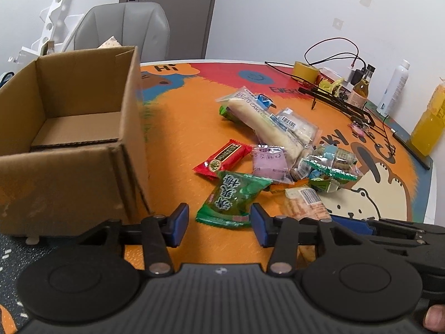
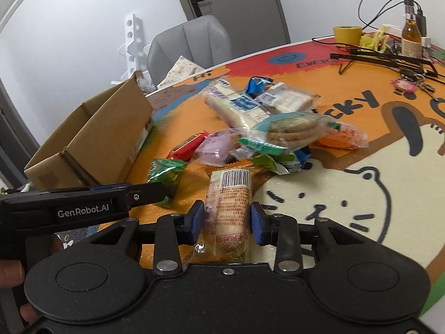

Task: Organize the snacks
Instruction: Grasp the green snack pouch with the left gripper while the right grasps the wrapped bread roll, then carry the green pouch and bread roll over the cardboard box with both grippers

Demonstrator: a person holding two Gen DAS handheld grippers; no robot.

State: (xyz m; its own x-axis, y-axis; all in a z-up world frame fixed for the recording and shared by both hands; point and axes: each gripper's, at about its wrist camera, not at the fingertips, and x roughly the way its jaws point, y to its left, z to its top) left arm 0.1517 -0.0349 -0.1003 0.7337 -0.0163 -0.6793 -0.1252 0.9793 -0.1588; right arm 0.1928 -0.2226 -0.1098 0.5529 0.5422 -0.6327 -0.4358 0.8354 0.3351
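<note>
A green snack packet [image 1: 233, 200] lies on the orange mat between the blue pads of my left gripper [image 1: 219, 224]. It meets the right pad, while a sliver of mat shows at the left pad, so the jaws stand open. My right gripper [image 2: 227, 222] is shut on a clear, barcoded pastry packet [image 2: 230, 203], its pads pressing both long sides. The left gripper [image 2: 160, 190] shows side-on by the green packet [image 2: 164, 176]. An open, empty cardboard box [image 1: 83, 83] stands to the left. Red [image 1: 222, 157], purple [image 1: 268, 161] and long white [image 1: 264, 122] packets are piled beyond.
At the far right of the table stand a yellow tape roll [image 1: 304, 71], a brown bottle [image 1: 361, 89], a white spray bottle [image 1: 395, 86] and an orange drink bottle [image 1: 429, 119], among black cables and a folded rack [image 1: 342, 103]. A grey chair [image 1: 125, 27] sits behind the box.
</note>
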